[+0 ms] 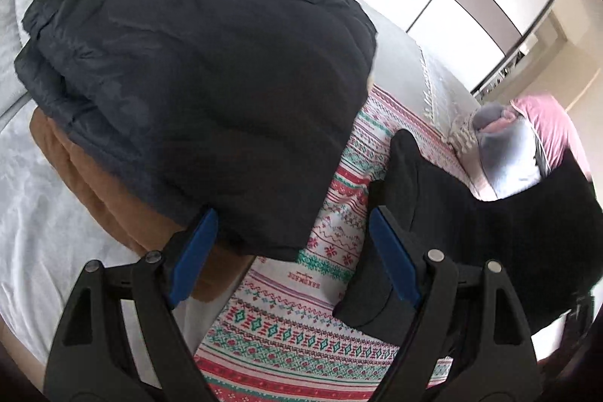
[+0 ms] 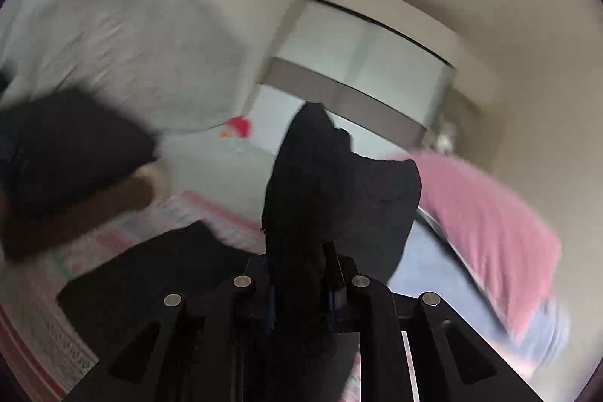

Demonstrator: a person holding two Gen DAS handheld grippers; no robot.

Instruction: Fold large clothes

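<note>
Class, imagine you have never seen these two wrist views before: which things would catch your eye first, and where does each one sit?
A bulky dark navy puffer jacket fills the upper left of the left wrist view, folded on top of a brown garment. Below it lies a bright patterned blanket, red, green and white, between the open left tool fingers. In the blurred right wrist view, the right tool is shut on a black garment that stands up at centre.

Navy jacket (image 1: pixel 211 70), brown coat (image 1: pixel 105 183), red-green patterned blanket (image 1: pixel 286 334)

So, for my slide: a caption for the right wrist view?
Right claw shut on a black garment, lifting it above the patterned blanket.
</note>
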